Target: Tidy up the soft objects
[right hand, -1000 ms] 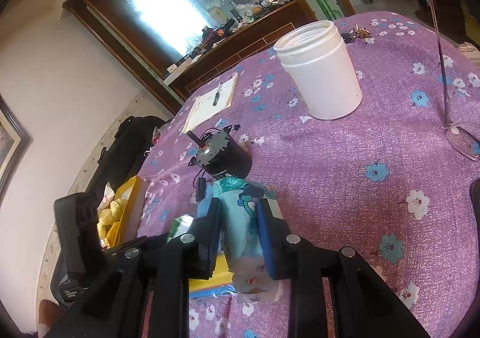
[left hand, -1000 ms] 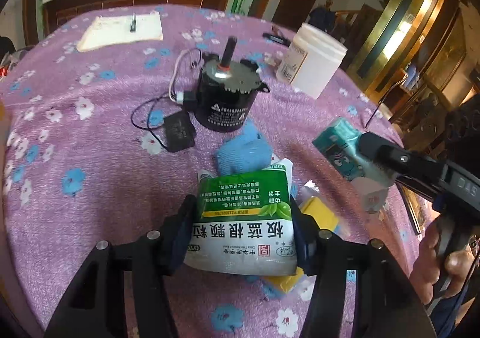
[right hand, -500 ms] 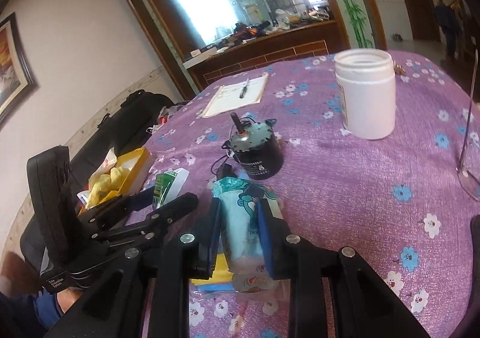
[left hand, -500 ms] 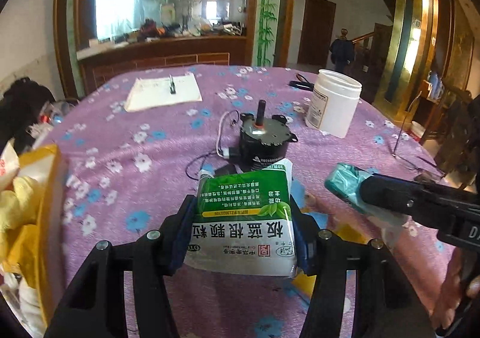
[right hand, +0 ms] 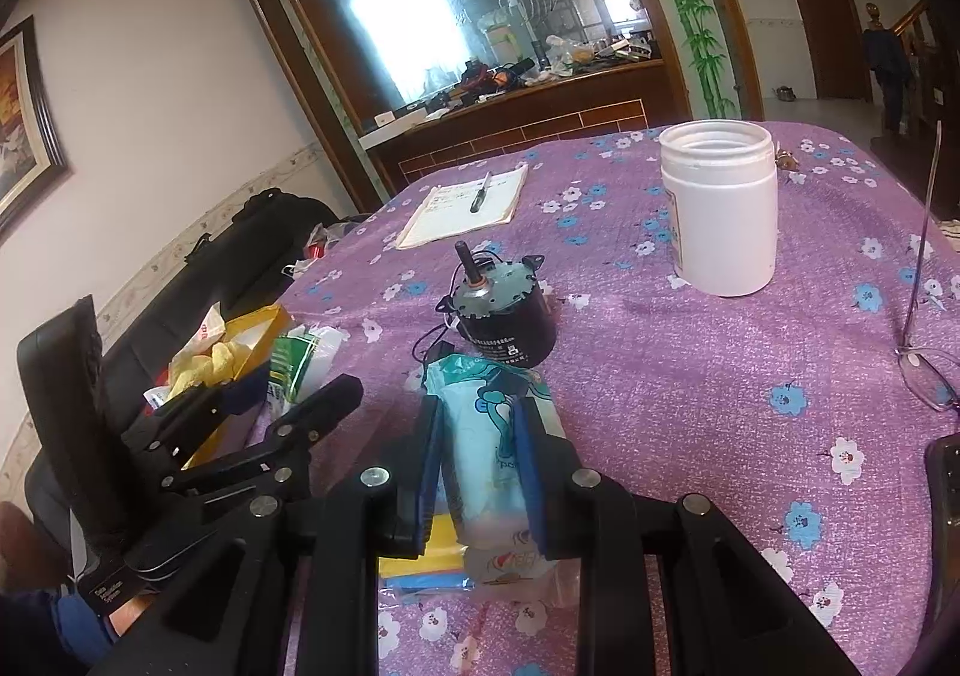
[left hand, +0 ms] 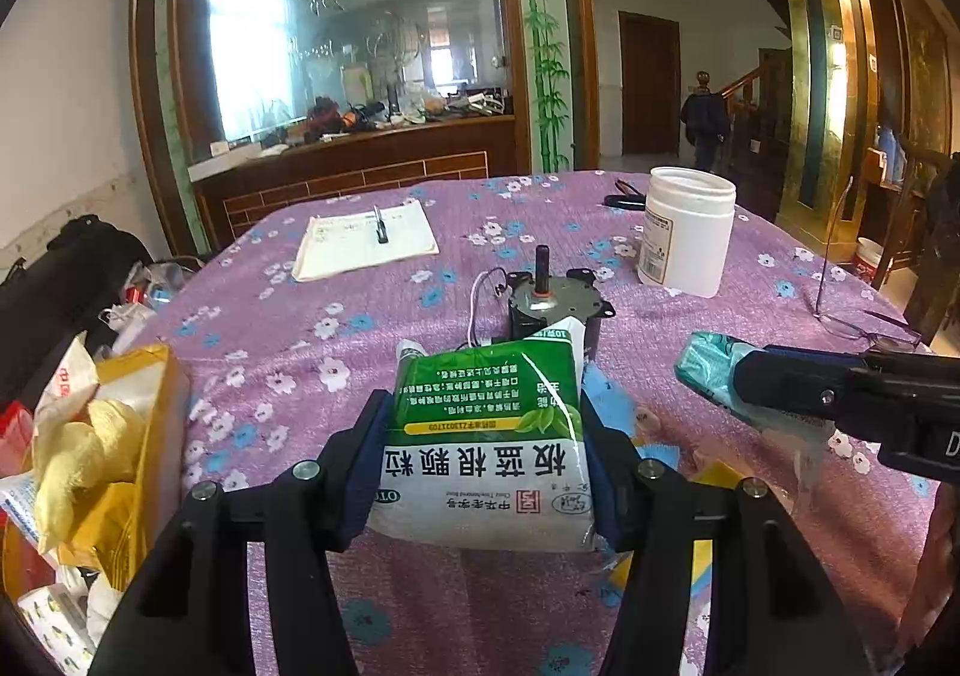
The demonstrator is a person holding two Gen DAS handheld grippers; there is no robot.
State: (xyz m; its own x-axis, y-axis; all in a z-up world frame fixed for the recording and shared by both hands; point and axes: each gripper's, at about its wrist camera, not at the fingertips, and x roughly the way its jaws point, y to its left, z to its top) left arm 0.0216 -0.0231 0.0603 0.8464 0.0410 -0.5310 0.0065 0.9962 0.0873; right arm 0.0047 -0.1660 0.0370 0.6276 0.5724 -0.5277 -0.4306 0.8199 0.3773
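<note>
Purple flowered desk [left hand: 288, 358], black motor [right hand: 504, 316] near its middle. Left gripper [left hand: 483, 460] pinching green-and-white sachet [left hand: 486, 436], raised just in front of motor. Right gripper [right hand: 480, 472] clamped on teal tissue pack [right hand: 486, 436], also before motor. White jar [right hand: 720, 214] right of motor.
</note>
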